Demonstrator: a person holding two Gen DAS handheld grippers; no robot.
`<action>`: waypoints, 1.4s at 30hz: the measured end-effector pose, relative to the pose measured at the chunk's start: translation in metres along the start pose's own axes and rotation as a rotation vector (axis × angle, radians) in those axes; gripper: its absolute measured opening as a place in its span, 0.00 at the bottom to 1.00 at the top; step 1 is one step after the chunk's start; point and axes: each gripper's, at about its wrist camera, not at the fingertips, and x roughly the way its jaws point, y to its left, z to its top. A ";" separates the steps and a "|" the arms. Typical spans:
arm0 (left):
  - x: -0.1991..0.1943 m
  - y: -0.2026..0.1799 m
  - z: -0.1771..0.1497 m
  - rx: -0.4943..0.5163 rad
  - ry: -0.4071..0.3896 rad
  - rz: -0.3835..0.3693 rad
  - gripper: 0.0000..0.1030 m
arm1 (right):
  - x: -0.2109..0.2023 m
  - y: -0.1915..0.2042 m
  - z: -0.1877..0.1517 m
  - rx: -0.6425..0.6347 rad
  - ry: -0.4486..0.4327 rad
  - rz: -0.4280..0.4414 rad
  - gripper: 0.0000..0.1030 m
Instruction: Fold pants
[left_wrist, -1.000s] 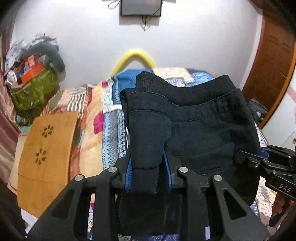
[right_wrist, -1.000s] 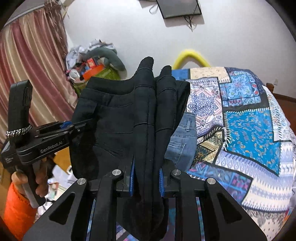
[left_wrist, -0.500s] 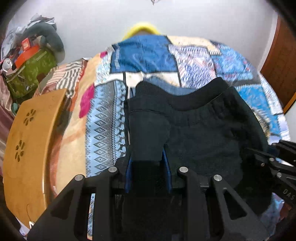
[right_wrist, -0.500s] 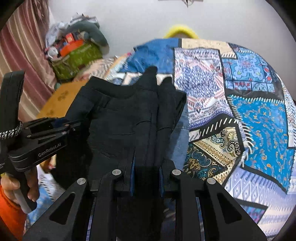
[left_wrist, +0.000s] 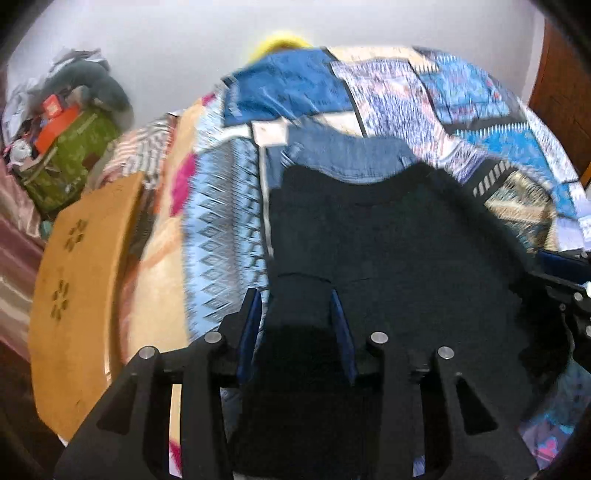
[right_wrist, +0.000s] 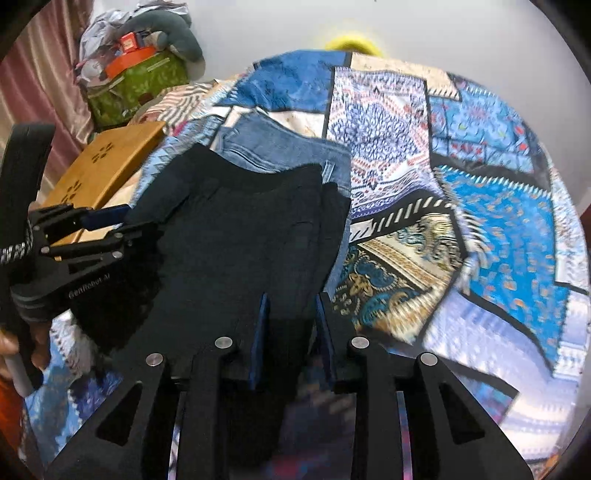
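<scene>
Both jaws had just been opening: left hand-held gripper (left_wrist: 295, 314) and right hand-held gripper (right_wrist: 290, 314) each stood narrow with the near edge of the black pants (right_wrist: 236, 236) still between the pads. Pants lay on the bed (right_wrist: 480, 221), long axis running straight ahead from both, far end overlapping the blue jeans (right_wrist: 280, 144). Neither hand looked nearer.

Both tongs, left (left_wrist: 295, 314) and right (right_wrist: 290, 314), point steeply downward, jaws just opening with dark cloth between them.
</scene>
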 end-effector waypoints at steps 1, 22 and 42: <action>-0.011 0.002 -0.002 -0.011 -0.014 0.009 0.38 | -0.008 0.000 -0.001 -0.002 -0.017 0.006 0.23; -0.397 -0.010 -0.120 -0.050 -0.608 -0.073 0.46 | -0.330 0.069 -0.094 -0.030 -0.617 0.089 0.23; -0.518 -0.045 -0.244 -0.100 -0.824 -0.081 1.00 | -0.416 0.104 -0.188 -0.010 -0.853 -0.028 0.87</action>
